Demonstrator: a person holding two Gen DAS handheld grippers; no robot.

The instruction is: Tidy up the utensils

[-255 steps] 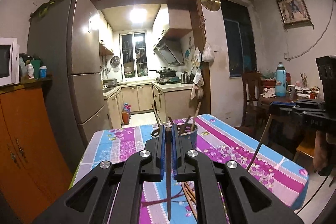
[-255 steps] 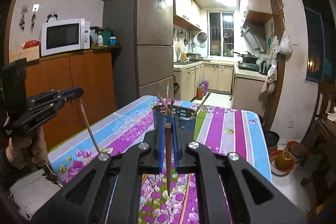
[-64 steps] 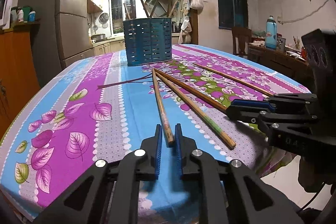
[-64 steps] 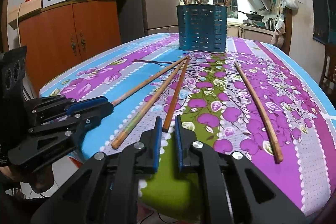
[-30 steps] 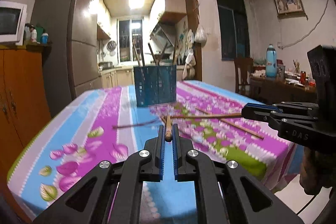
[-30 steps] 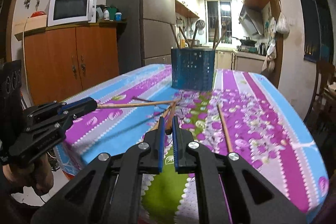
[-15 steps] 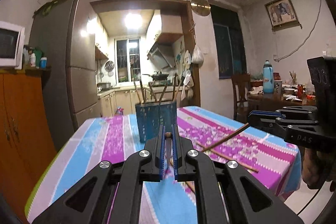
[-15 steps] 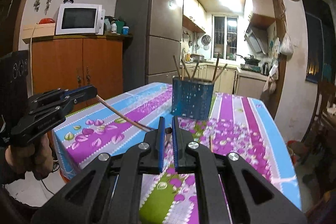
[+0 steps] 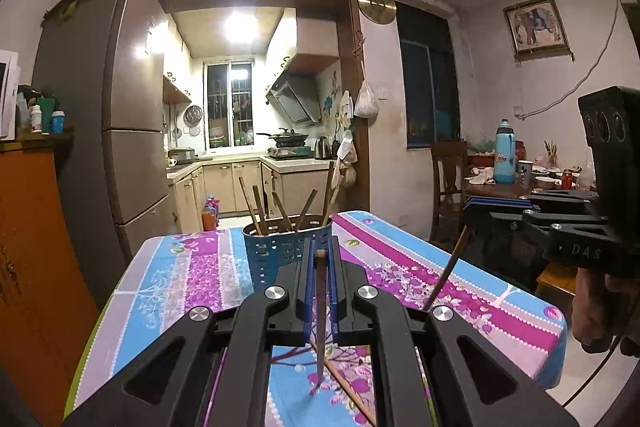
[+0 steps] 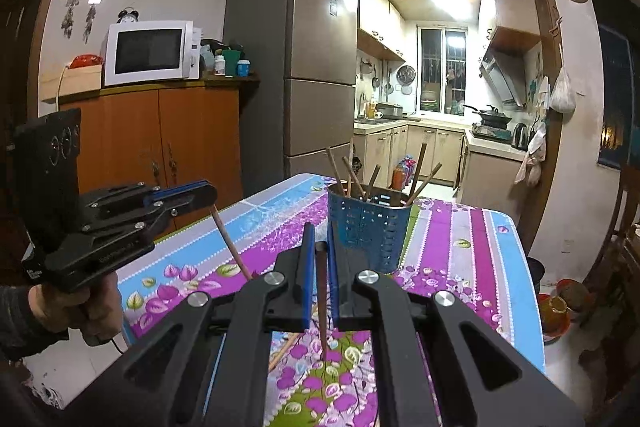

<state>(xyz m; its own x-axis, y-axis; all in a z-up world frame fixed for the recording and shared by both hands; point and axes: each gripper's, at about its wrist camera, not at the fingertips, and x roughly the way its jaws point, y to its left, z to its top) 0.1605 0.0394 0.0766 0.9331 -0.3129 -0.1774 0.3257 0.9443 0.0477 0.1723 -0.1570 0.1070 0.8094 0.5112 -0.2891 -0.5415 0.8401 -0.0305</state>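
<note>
With both grippers (image 9: 319, 263) (image 10: 319, 255) clamped on a chopstick (image 9: 320, 315) (image 10: 321, 299) each, I centre tips over the holder (image 9: 280, 255) (image 10: 368, 227). I drop them one by one, clear of sticks inside.

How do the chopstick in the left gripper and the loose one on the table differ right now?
The chopstick in the left gripper hangs nearly upright, clamped near its top end, tip off the cloth; the loose chopstick lies flat on the tablecloth, untouched. The held one looks darker brown, the loose one paler. Both are thin wooden sticks, and neither is in the blue holder yet.
</note>
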